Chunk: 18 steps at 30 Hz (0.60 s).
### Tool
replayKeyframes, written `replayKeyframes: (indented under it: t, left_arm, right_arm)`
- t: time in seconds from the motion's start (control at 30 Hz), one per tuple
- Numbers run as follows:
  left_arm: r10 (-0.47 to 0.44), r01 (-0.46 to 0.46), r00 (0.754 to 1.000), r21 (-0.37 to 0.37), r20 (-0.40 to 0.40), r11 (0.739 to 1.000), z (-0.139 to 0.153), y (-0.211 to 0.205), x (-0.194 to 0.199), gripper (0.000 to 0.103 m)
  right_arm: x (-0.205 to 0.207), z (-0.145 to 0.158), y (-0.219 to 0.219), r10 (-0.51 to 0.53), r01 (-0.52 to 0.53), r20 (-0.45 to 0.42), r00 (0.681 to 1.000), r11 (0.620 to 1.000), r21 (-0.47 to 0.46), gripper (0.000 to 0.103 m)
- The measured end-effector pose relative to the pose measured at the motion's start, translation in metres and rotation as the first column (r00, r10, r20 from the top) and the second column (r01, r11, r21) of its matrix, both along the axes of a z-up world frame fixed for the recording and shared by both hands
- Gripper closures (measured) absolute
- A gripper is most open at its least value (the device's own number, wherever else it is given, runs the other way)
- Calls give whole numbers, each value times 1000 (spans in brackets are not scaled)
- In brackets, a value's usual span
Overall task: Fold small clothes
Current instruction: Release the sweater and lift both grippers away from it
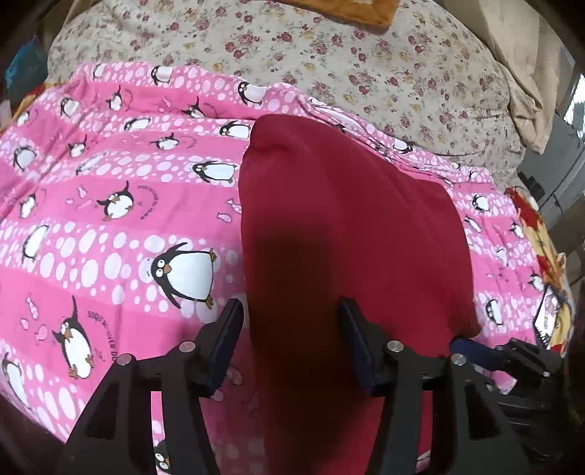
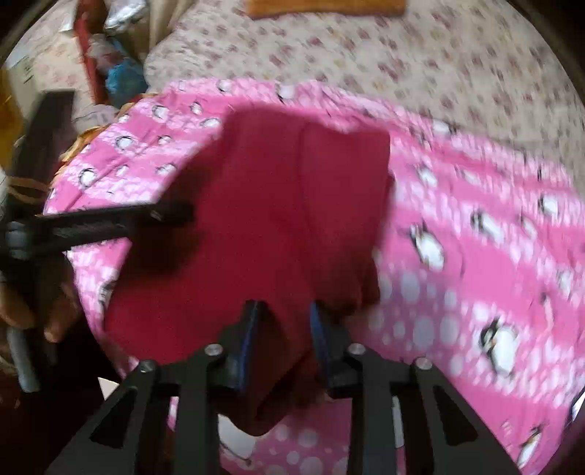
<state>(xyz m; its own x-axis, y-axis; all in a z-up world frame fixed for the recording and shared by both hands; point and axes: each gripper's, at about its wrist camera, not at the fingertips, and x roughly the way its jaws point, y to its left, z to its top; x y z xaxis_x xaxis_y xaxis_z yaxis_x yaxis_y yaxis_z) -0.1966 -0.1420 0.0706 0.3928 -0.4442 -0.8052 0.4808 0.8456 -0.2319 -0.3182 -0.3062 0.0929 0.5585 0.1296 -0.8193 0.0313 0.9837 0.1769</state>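
Observation:
A small dark red garment [image 1: 351, 226] lies on a pink penguin blanket [image 1: 109, 219]. My left gripper [image 1: 292, 329] is open, its fingers straddling the garment's near left edge just above it. In the blurred right wrist view the same red garment [image 2: 278, 219] spreads over the pink blanket [image 2: 475, 255]. My right gripper [image 2: 283, 329] has a fold of the garment's near edge between its fingers, with a gap still showing between the pads. The left gripper [image 2: 172, 213] shows at the left over the garment's edge. The right gripper's blue pad [image 1: 471, 347] shows at the garment's right corner.
A beige floral bedspread [image 1: 365, 65] lies beyond the blanket, with an orange cloth [image 1: 340, 11] at the far edge. A colourful printed cloth [image 1: 548, 263] lies at the blanket's right. Clutter and a blue bag [image 2: 124, 78] stand off the bed at the left.

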Motion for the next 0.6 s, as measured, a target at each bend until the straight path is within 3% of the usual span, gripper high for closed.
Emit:
replayKeyframes:
  t: [0.17,0.23,0.3,0.4,0.5,0.6]
  left_arm:
    - [26,-26,999,23,35,999,9,4,-7,68]
    - [44,-46,998,27,50,999,12,8,-9,68]
    - [57,-59,997,36,57,998,14,10,-11,68]
    - [70,-73,995,41,71,996,19,13,-16,68]
    - [88,-94,993,61,83,994,23,16,-19,68]
    - [89,-94,991,59,97,994,26,18,-23,68]
  right_arm:
    - [-6,19,5,7,-7,7,1000,1000,-17,73]
    - [-10,31,2,-19,20,44,999,1000,-12,66]
    - [-10,45,4,-45,48,90,995,998,-33,51]
    - [-11,61,2,-98,103,137,986,994,-29,41]
    - [-8,64,-3,-162,161,131,978,987,16,38]
    - [-4,63,-1,-191,193,124,974,981,-1,37]
